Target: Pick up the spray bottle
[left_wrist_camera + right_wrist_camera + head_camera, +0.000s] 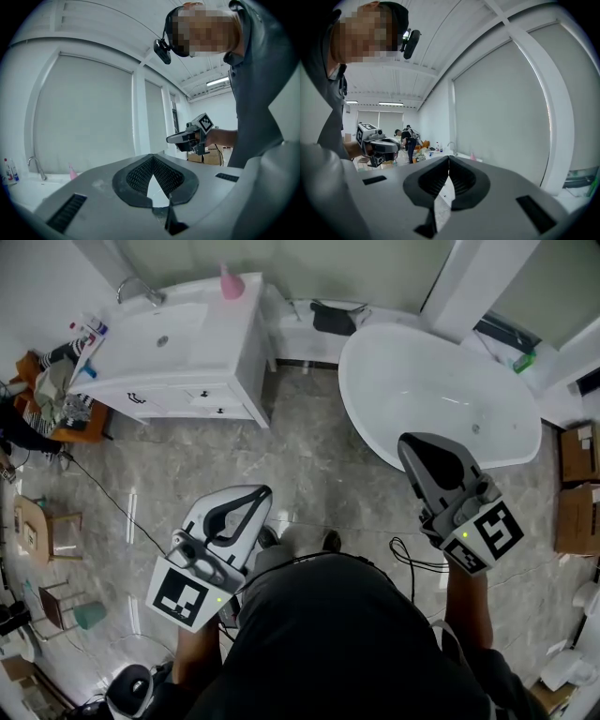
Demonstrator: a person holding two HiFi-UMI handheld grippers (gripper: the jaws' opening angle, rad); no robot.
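Note:
A pink bottle stands on the back right corner of the white sink cabinet. It shows small and far off in the left gripper view and the right gripper view. A small green bottle sits on the ledge beyond the bathtub; its type is too small to tell. My left gripper is shut and holds nothing, well short of the cabinet. My right gripper is shut and empty, its tip over the tub's near rim.
A white bathtub fills the upper right. Cardboard boxes stand at the right edge. Small stools and a cable lie on the tiled floor at left. Other bottles stand on the cabinet's left end. A person stands far back.

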